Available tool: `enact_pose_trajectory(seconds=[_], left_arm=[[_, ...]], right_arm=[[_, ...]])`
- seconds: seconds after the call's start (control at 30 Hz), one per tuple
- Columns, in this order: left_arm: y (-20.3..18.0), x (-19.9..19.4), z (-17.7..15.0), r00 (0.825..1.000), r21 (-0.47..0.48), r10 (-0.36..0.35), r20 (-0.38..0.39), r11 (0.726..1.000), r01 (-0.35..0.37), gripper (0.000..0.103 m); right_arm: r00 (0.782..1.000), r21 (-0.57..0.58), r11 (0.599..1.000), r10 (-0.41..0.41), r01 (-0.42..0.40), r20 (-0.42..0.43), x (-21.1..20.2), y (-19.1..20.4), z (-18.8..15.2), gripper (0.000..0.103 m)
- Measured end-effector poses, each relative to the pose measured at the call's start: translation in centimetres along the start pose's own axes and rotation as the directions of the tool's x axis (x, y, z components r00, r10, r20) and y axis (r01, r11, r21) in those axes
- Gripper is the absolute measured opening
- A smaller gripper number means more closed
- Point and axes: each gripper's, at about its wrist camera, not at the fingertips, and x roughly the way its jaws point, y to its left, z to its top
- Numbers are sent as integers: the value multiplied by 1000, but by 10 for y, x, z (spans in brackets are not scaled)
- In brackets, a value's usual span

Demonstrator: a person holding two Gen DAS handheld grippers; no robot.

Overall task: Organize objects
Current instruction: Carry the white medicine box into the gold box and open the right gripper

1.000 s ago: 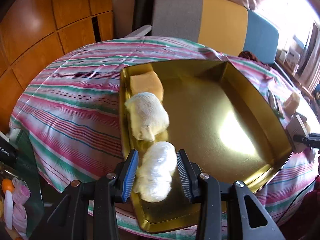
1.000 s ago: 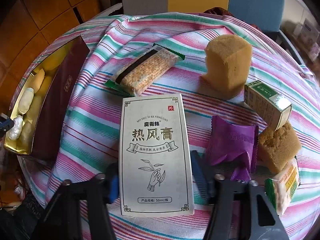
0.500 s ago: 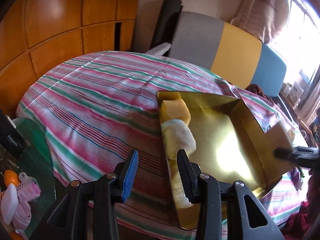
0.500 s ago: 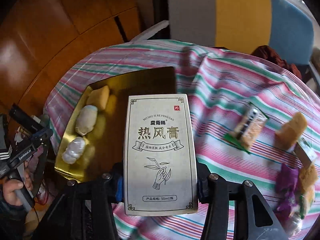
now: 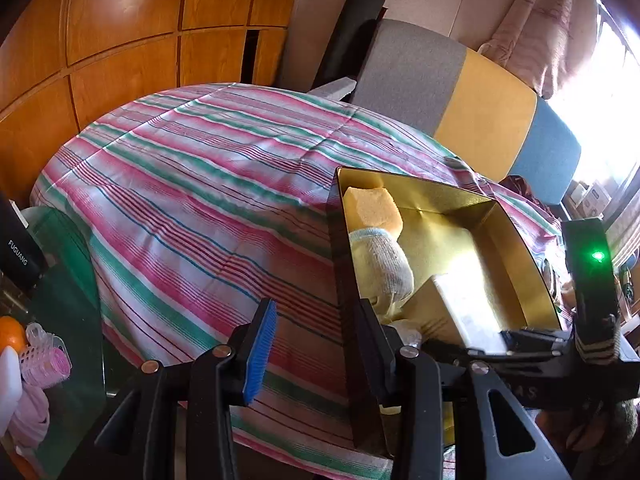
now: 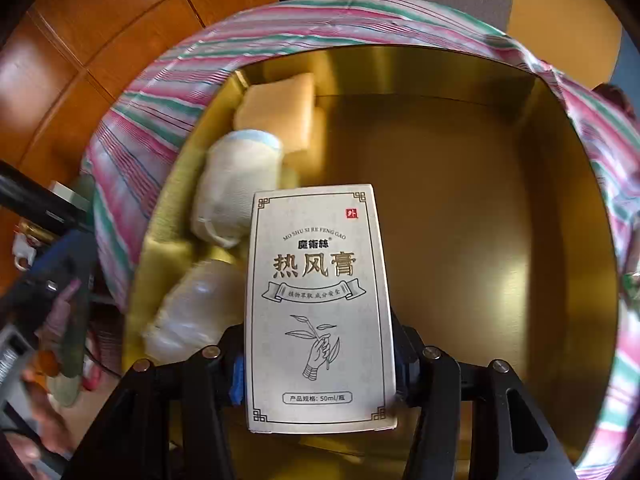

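Right claw carries the white carton, printed face up, low over the gold tray; its jaws are opening, with the carton's lower end between them, so release into the tray looks imminent. Whether the pads press at this instant I cannot tell; the carton has not visibly dropped. Left claw stands slightly apart and holds nothing, straddling the tray's near wall, one blue pad outside over the striped cloth on the desk. Handling judgement: the carton is thin printed card, probably light, stiff along its long edges but crushable across the broad faces; the smooth finish may slip. Best hold is across the narrow width near one end, as here, with modest squeeze. The tray is a rigid thin-walled box with shiny walls; take it by a wall, not the floor. Count inside the tray, right wrist view: one yellow sponge block, one rolled white cloth bundle, one clear-wrapped bundle, lined up along the left wall. One carton arriving. The rest of the tray floor is bare.
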Motion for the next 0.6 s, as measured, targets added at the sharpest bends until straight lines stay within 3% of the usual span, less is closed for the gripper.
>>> enact_pose_trajectory(seconds=[0.07, 0.33, 0.6], left_arm=[[1, 0, 0, 1000, -3, 1, -2, 1000, -1, 40], [-8, -2, -2, 1000, 26, 16, 9, 1000, -16, 41], [-32, -24, 1, 997, 107, 24, 78, 994, -32, 41]], right_arm=[[998, 9, 998, 70, -70, -3, 2, 6, -2, 62], [980, 45, 980, 194, -195, 34, -2, 12, -16, 85], [970, 67, 985, 140, -156, 197, -55, -19, -33, 90]])
